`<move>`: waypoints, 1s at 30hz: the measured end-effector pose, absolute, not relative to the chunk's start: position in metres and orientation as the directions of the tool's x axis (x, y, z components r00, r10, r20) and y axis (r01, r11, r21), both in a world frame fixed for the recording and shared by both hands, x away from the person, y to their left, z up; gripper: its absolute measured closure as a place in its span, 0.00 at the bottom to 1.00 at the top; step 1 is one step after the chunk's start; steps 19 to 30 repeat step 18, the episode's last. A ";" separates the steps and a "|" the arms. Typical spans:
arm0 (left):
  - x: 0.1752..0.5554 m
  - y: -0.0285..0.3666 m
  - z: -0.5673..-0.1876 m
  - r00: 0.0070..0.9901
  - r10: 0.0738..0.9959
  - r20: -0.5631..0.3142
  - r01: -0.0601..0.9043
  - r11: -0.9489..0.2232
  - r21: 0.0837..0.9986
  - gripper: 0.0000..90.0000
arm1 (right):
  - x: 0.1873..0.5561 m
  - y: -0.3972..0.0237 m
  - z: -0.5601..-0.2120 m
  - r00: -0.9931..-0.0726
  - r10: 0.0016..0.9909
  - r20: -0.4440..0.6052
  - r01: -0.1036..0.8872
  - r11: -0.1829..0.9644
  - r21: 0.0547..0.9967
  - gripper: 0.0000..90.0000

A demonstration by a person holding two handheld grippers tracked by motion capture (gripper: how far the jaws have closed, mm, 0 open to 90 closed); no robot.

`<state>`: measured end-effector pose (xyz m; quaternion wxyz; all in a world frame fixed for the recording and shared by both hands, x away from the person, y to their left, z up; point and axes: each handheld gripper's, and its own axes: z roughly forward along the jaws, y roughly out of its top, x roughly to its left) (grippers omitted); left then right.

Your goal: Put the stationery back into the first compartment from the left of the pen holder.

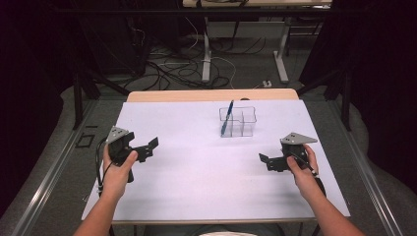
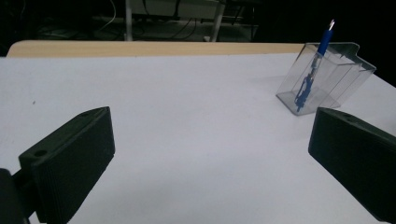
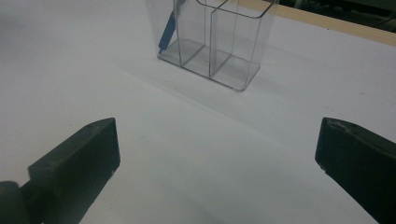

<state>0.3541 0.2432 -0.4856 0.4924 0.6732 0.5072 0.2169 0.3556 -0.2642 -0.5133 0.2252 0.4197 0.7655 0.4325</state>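
A white matte bench is carrying a clear plastic compartmented holder near its far edge, a blue pen leaning in the leftmost compartment. Left gripper and right gripper are hovering by opposite side edges, jaws spread wide, gripping nothing.

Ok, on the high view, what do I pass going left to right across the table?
Left tool, open and empty → blue pen standing in the clear holder → right tool, open and empty.
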 end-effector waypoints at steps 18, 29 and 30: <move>0.335 0.263 -0.516 0.340 0.932 -0.123 0.517 -0.076 0.853 0.00 | 0.357 -0.270 -0.516 -0.523 0.852 0.027 0.465 0.259 0.846 0.00; 0.335 0.263 -0.516 0.340 0.932 -0.123 0.517 -0.076 0.853 0.00 | 0.357 -0.270 -0.516 -0.523 0.852 0.027 0.465 0.259 0.846 0.00; 0.335 0.263 -0.516 0.340 0.932 -0.123 0.517 -0.076 0.853 0.00 | 0.357 -0.270 -0.516 -0.523 0.852 0.027 0.465 0.259 0.846 0.00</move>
